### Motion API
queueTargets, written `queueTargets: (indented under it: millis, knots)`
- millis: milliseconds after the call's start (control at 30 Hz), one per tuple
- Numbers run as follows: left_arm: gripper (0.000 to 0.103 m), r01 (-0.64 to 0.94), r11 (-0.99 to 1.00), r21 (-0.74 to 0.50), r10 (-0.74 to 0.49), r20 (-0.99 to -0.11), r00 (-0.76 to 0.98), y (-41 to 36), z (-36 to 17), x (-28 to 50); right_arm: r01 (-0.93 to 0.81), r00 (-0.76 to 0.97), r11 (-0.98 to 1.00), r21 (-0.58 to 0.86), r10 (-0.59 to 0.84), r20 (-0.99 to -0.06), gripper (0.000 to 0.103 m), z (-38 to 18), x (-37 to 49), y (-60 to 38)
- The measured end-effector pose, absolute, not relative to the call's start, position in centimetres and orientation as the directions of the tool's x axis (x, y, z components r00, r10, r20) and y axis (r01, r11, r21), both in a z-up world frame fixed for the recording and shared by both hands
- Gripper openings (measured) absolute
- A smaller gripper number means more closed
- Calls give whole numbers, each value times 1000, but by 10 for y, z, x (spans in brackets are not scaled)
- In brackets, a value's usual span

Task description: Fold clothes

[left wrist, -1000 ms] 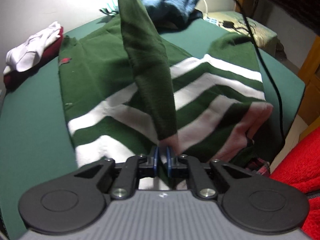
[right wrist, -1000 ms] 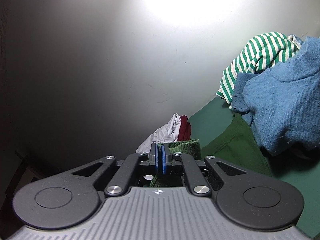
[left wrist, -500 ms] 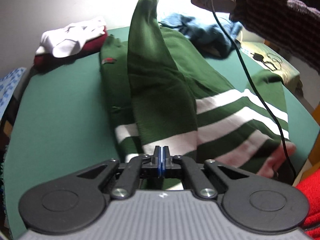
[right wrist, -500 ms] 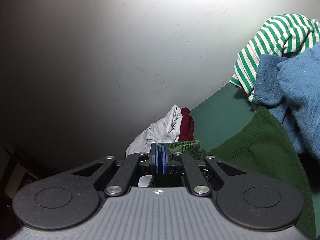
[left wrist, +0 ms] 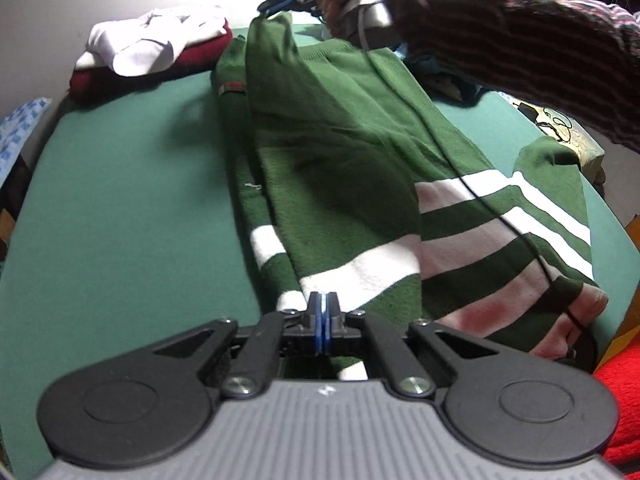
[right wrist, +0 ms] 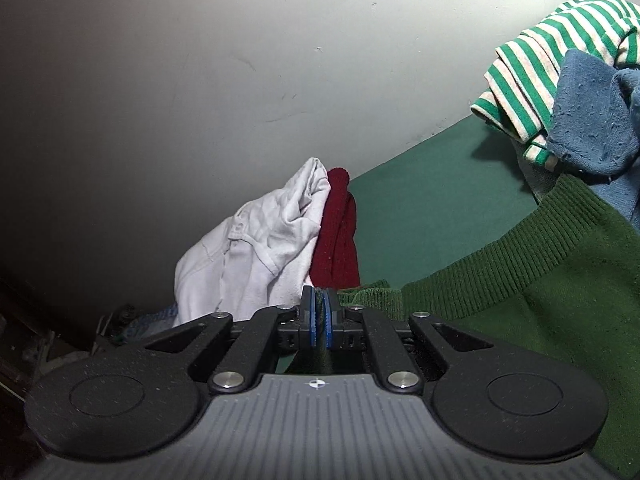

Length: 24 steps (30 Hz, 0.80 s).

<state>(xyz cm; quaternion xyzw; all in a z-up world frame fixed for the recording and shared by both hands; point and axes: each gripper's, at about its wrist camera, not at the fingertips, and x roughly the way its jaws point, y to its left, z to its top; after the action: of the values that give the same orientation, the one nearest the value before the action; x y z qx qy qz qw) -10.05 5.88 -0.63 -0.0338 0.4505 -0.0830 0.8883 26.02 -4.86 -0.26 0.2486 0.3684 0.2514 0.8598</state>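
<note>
A dark green sweater (left wrist: 360,152) with white stripes lies spread on the green table (left wrist: 120,200). One side of it is folded over as a long flap running from near to far. My left gripper (left wrist: 323,312) is shut on the near end of that flap, at a white stripe. At the far end, a person's hand in a striped sleeve (left wrist: 520,40) holds my right gripper (left wrist: 280,4), pinching the flap's ribbed hem. In the right wrist view the right gripper (right wrist: 319,312) is shut, with green knit from the sweater (right wrist: 560,300) between its pads.
A white garment (left wrist: 160,48) lies on a dark red one (left wrist: 192,60) at the far left corner, near the wall. A blue sweater (right wrist: 592,120) and a green-striped shirt (right wrist: 552,60) are heaped far right. A black cable (left wrist: 480,192) crosses the sweater. Red fabric (left wrist: 616,380) lies near right.
The flap hung steeply from high above; the right gripper has brought its far end down and leftward, so it now slopes low over the sweater. The left gripper shifted sideways, still gripping.
</note>
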Motion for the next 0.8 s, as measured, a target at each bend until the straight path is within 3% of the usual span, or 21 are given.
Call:
queueTargets:
  millis: [500,600,700,800]
  knots:
    - [7,140,971,-191,-237,-810,537,57,-11,-98,-314,563,797,516,594,-575,6,-41,277,-4]
    - [7,149,971,-188,-239,-812,532,54,-12,-97,-310,579,806,505,581,-572,14,-43,280,-4]
    - [7,149,969,-195,-245,-811,531,55,-12,-96,-308,616,774,553,605,-504,22,-35,276,-20]
    - [8,149,968,-203,-252,-809,531,58,-13,-97,-377,584,763,525,636,-505,21,-24,263,-30]
